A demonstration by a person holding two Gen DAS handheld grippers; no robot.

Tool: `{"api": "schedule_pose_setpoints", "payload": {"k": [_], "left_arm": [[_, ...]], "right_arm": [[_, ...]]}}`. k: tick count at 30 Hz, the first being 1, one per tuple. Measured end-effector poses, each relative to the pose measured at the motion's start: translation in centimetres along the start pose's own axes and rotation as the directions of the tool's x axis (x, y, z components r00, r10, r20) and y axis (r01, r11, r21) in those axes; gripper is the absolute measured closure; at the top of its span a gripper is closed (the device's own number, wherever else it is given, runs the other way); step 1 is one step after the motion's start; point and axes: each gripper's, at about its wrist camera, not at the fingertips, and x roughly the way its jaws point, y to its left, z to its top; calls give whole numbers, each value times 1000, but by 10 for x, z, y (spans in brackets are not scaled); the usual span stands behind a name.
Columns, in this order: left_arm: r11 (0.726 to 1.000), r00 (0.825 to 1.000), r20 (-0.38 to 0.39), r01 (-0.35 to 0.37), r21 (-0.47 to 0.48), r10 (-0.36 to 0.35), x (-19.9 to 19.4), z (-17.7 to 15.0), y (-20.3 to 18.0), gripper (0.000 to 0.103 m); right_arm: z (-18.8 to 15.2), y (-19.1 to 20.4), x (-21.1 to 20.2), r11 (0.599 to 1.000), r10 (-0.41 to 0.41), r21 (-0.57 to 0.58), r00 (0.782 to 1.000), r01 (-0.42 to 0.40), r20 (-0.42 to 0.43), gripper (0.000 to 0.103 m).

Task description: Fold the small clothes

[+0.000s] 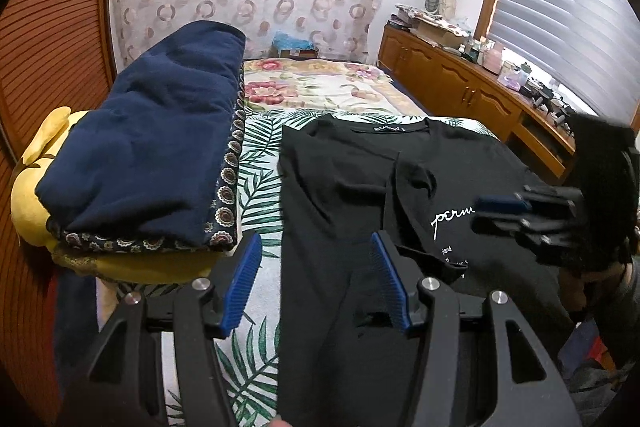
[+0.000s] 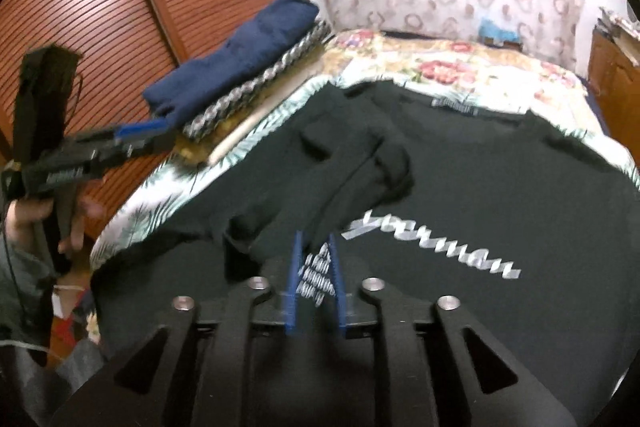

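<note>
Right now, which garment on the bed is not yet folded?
The black T-shirt with white script lettering: it lies spread out on the leaf-print sheet, one sleeve turned in. The navy garment is already folded on the pile.

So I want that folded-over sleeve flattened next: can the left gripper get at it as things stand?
Probably yes. The left gripper hangs open just above the black T-shirt, and nothing lies between it and the sleeve; the right gripper is off to the side.

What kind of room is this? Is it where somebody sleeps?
Most likely a bedroom in a home. There is a bed with a flowery bedspread, a long wooden cabinet cluttered with small items under a window with blinds, and folded clothes, like the navy blue garment.
</note>
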Motion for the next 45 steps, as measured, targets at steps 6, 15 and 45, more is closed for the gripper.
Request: {"api": "schedule_pose_setpoints", "payload": {"k": [6,15,45], "left_arm": [[1000,1000,-7,-11,-14,11,-1,-5,2,47],[1000,1000,-26,-9,-23,8,1,-13,4,47],[1000,998,-50,25,9,-25,17,-12,-16,47]], "right_arm": [[25,8,44,999,-3,-43,999,1,-39,64],[19,23,96,981,-154,-139,980,136,-127,87],[-31,-40,-13,981,-178,84,984,178,-2,92]]}}
